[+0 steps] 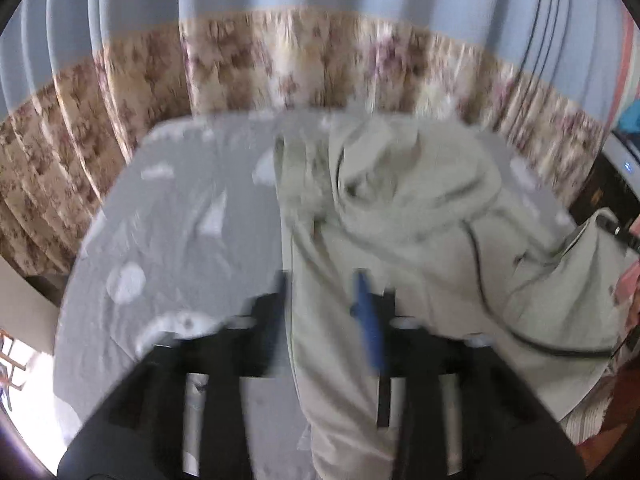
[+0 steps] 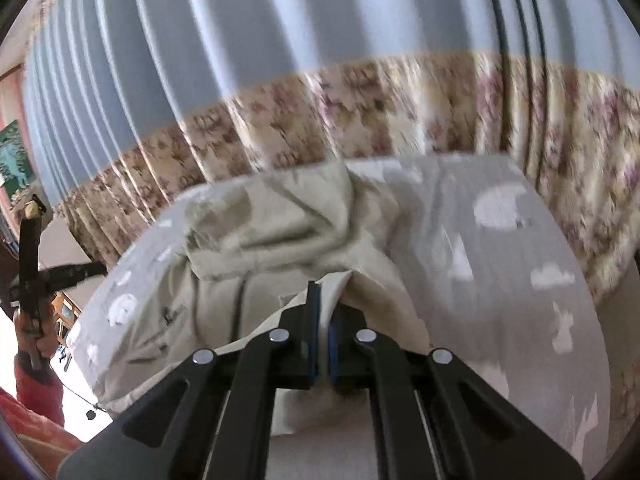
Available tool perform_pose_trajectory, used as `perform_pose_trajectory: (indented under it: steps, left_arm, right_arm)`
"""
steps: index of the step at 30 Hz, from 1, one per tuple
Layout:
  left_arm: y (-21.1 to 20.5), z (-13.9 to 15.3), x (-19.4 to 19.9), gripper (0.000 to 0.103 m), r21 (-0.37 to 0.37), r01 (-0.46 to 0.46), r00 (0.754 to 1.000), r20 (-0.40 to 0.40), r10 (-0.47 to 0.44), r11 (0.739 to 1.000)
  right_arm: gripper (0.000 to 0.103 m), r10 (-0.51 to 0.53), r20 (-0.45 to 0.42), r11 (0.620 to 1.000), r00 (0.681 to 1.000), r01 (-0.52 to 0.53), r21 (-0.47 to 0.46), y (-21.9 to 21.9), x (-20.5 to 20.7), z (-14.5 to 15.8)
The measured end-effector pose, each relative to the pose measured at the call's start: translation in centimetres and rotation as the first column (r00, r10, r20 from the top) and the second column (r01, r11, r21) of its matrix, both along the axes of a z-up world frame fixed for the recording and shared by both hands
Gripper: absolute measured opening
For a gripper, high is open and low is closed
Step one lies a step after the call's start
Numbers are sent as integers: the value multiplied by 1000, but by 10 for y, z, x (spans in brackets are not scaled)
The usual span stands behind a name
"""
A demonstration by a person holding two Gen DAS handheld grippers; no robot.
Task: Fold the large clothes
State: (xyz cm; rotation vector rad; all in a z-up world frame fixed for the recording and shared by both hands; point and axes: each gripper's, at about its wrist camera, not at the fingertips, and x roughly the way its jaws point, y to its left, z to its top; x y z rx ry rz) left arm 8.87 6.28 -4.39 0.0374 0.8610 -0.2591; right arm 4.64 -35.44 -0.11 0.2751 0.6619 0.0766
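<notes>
A: Which step is the person working on?

B: The person is lifting a pale green garment off the bed, seemingly to spread it before the first fold. The right gripper is pinching an edge of the cloth, fingers pressed together on it. The left gripper is standing spread, with fabric running between the fingers; the blur is hiding whether they are pressing it.

A: And next?

B: Probably the left one is needing to close on its edge, so both can pull the cloth flat.

A: Which way is it lying?

B: It is lying crumpled, its length running from the grippers towards the curtain.
</notes>
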Motion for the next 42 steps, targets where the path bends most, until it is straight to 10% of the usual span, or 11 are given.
perform_pose_trajectory:
  steps: [4,9,19,23,27,33,42]
  left_arm:
    - [1,-43,-14,60,48,-16,997,-69,20,999]
    - [9,-77,-32,60,36,-34,986,-163,39,999]
    - [-10,-103,-77,59,39,15,980,-200,-7,999]
    - [-16,-101,-74,28,9,56,978,-202,-53,998]
    - [-19,-98,-64,3,14,58,982,-183,-55,998]
    - [-13,-87,-33,2,-84,51,975,-213,-68,995]
    - [-8,6,35,1,-210,104,991,-64,-119,972]
  right_arm:
    - [8,-34,-113,999,993,32,-27,-11,-23,-25]
    - [40,-137,-141,989,980,129,-65,-26,-65,-36]
    - [43,-109,-260,993,960,97,-61,-4,-85,-95]
    - [40,-79,-268,996,960,66,-56,7,-73,-109]
    - [15,-70,-247,995,967,52,-82,12,-63,-101]
    - [12,-10,-160,997,987,-3,-75,21,-44,-62]
    - [12,113,57,993,992,-110,-52,22,35,31]
